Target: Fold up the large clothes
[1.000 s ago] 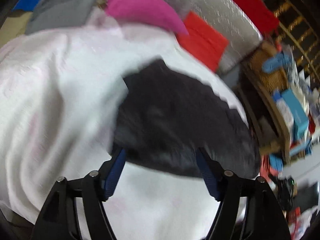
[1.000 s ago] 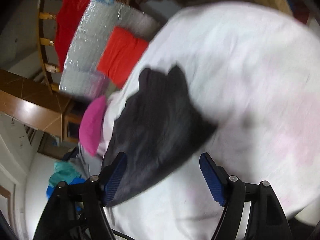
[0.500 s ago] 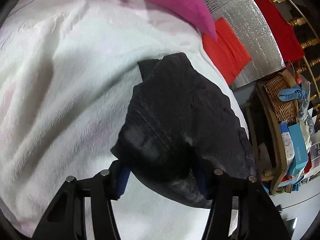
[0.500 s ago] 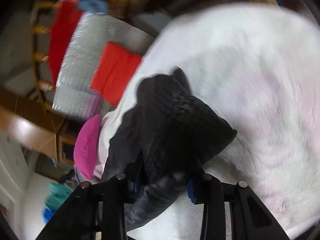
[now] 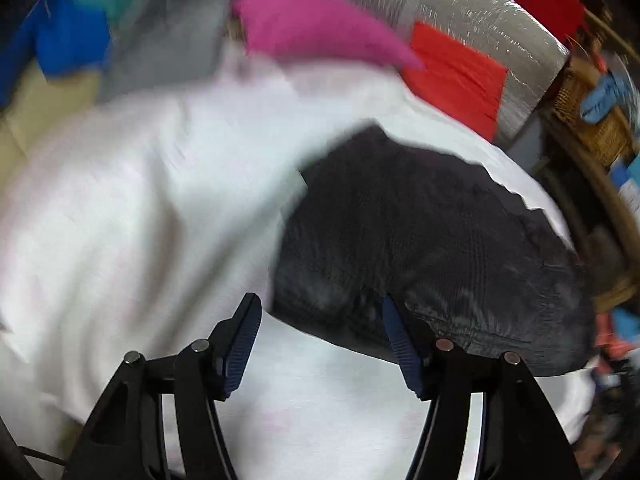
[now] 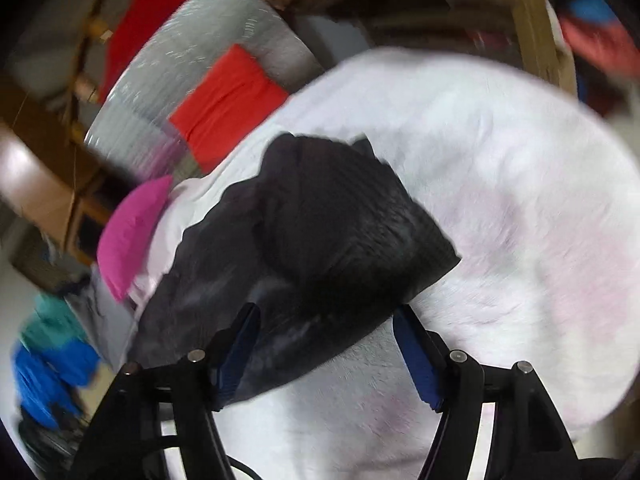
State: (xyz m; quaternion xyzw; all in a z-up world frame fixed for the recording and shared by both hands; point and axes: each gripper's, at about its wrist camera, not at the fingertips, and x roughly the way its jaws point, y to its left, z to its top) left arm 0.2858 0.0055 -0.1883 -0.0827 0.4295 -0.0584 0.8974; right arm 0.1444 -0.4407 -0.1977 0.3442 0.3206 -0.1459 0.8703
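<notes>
Lying folded into a compact bundle on the white blanket (image 5: 140, 208), the dark garment (image 5: 420, 240) is resting free: the left hand-held gripper (image 5: 320, 340) and right hand-held gripper (image 6: 326, 350) have just been opening and are standing wide, apparently releasing the fold.

Both fisheye views are dim, motion-blurred and strongly warped at the edges.

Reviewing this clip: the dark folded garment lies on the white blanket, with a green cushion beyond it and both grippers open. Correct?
Not quite: the cushion is pink, not green, as the left wrist view shows. The dark garment does lie on the white blanket, and the left hand-held gripper and right hand-held gripper are open.
</notes>
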